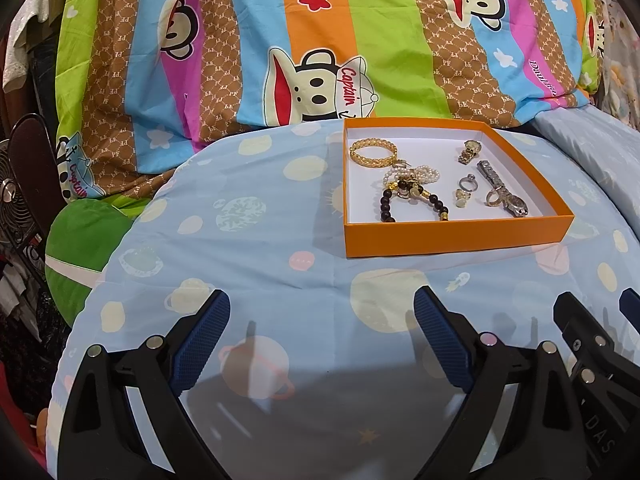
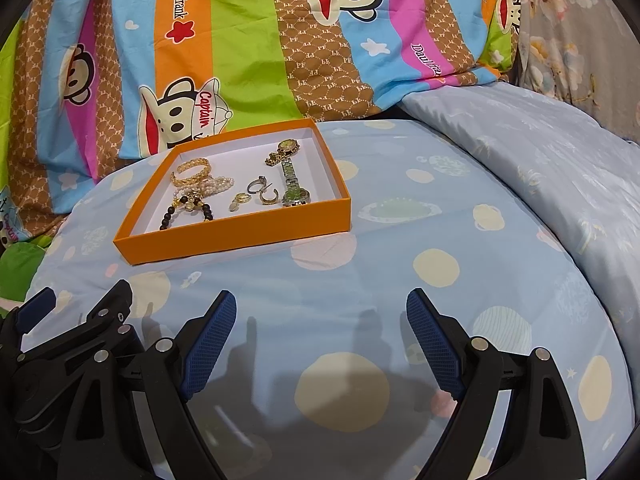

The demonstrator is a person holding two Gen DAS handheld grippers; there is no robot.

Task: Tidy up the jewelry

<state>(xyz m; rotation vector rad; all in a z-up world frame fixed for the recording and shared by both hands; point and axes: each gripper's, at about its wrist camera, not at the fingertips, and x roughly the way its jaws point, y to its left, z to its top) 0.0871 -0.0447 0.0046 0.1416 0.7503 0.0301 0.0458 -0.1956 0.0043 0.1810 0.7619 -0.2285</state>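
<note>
Both the left gripper (image 1: pixel 322 312) and right gripper (image 2: pixel 322 312) are held spread, empty, near the orange box (image 1: pixel 452 236). Inside, the stiff gold bangle (image 1: pixel 373 152) is probably best pinched across its rim; the tangled bead bracelets (image 1: pixel 408 192) look slippery.

Left hand-held gripper (image 1: pixel 322 308): I see its blue-padded fingers spread wide, nothing between them.
Right hand-held gripper (image 2: pixel 321 308): I read its fingers equally wide apart, empty.
Placement: I have both side by side, level, pointing forward.
</note>
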